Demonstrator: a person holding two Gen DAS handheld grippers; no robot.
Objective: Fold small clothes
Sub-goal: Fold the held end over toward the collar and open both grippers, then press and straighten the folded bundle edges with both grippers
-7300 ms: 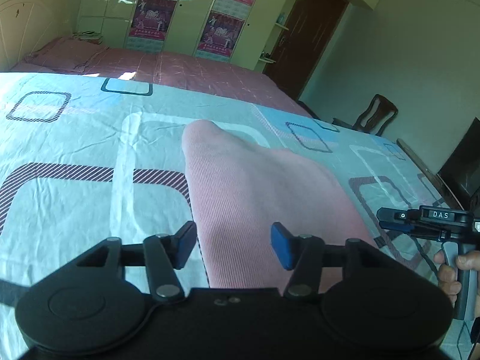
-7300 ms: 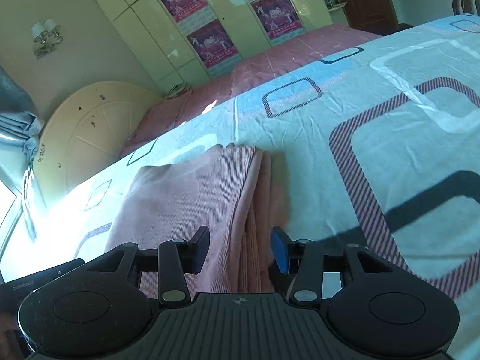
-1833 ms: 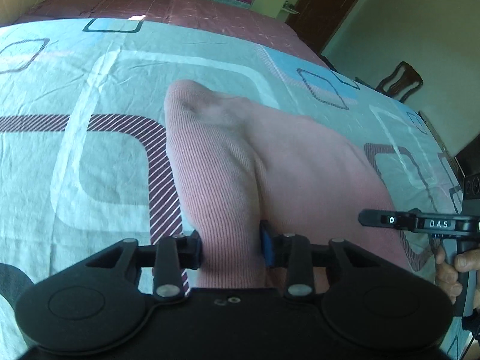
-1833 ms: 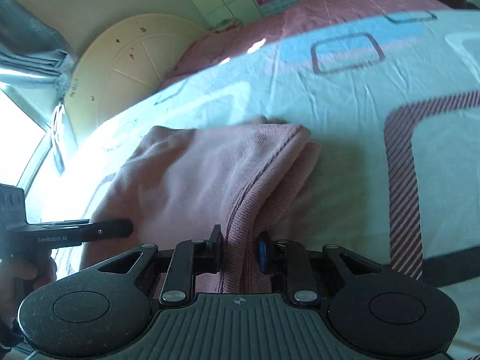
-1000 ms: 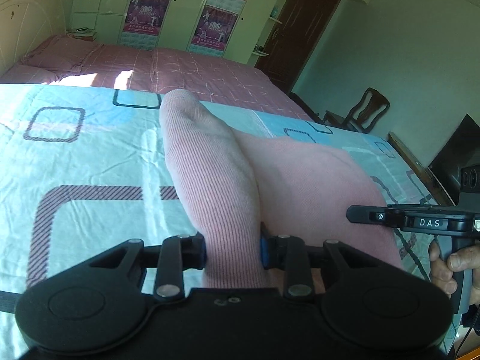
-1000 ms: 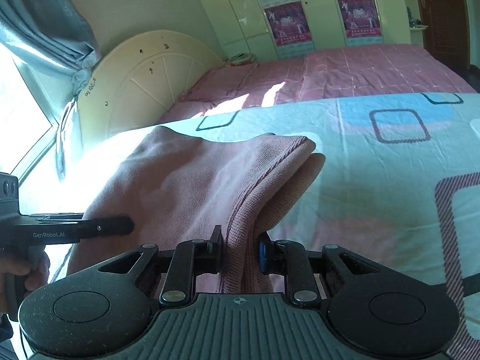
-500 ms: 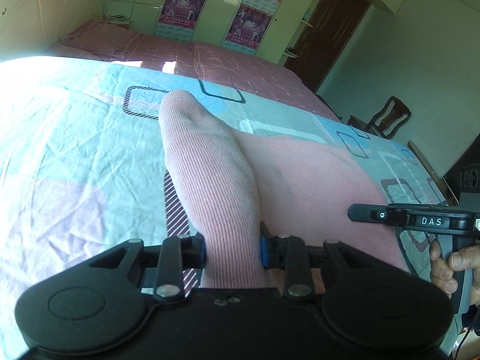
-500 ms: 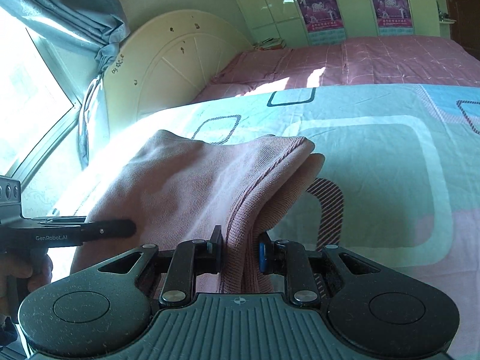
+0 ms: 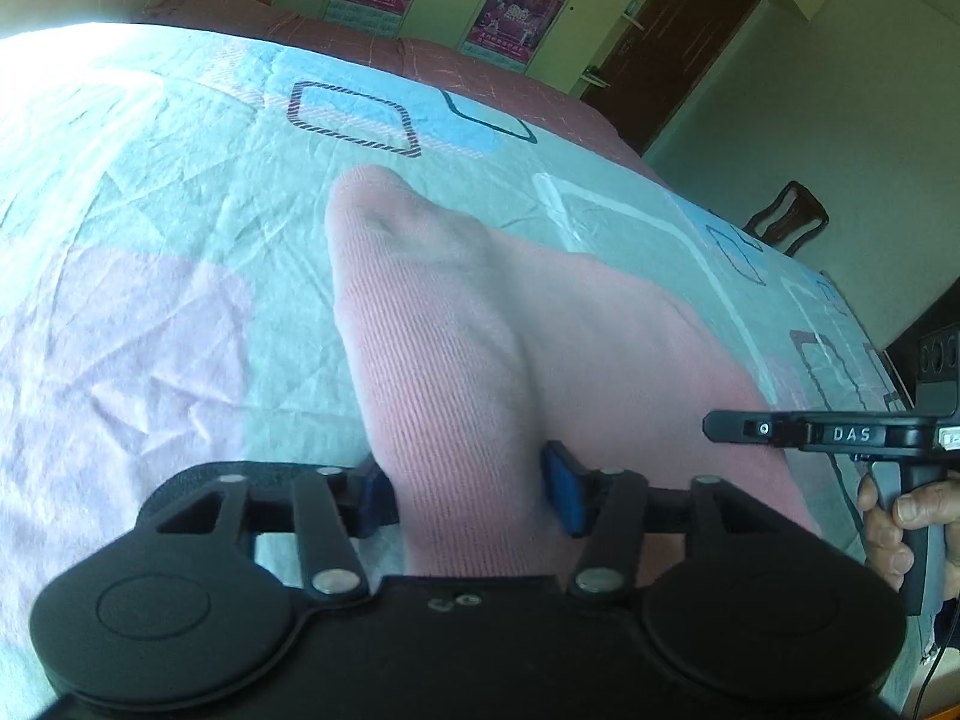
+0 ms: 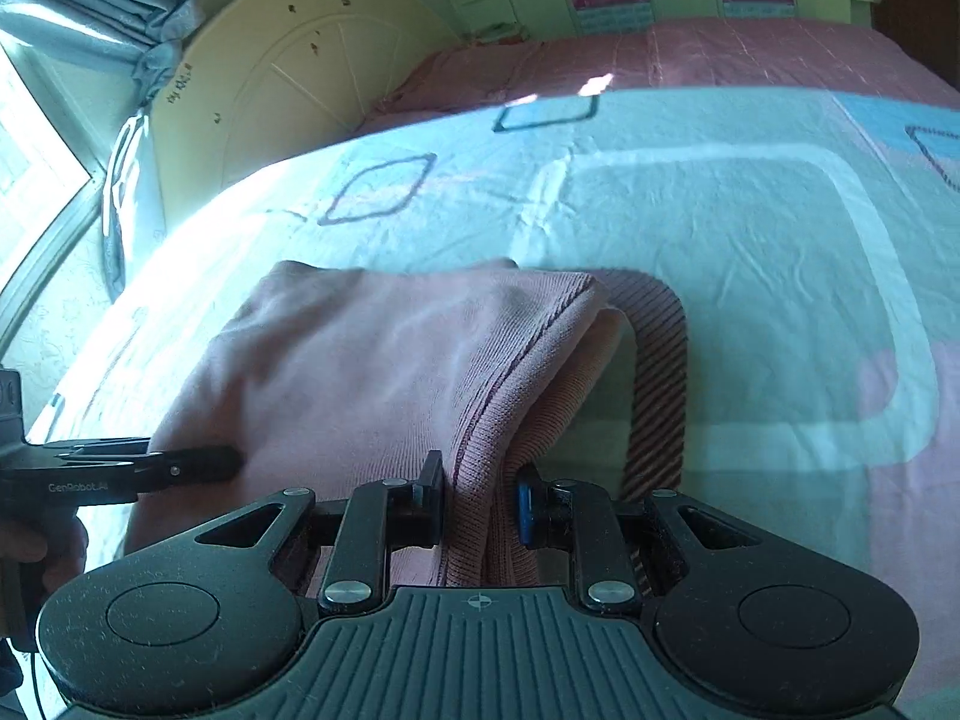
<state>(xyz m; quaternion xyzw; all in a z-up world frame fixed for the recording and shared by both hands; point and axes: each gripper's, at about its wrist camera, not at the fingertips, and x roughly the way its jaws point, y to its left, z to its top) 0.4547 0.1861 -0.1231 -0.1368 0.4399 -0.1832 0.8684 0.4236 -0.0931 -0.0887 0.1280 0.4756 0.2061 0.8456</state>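
A folded pink ribbed garment (image 9: 474, 348) lies on the patterned bedsheet (image 9: 150, 228). My left gripper (image 9: 471, 489) has its jaws slightly apart around the garment's left folded edge, the blue pad (image 9: 567, 495) just off the cloth. My right gripper (image 10: 480, 495) is shut on the garment (image 10: 372, 354) at its right hemmed edge. Each gripper shows in the other's view: the right one in the left wrist view (image 9: 828, 435), the left one in the right wrist view (image 10: 144, 468).
The bed has a cream headboard (image 10: 300, 78) and a pink cover (image 10: 690, 54) at its far side. Wardrobe doors with posters (image 9: 510, 6), a brown door (image 9: 678, 42) and a wooden chair (image 9: 786, 225) stand beyond. A window with a curtain (image 10: 90, 12) is at the left.
Both grippers have carried the garment across the bed and lowered it onto the sheet. The left jaws have loosened slightly on the cloth.
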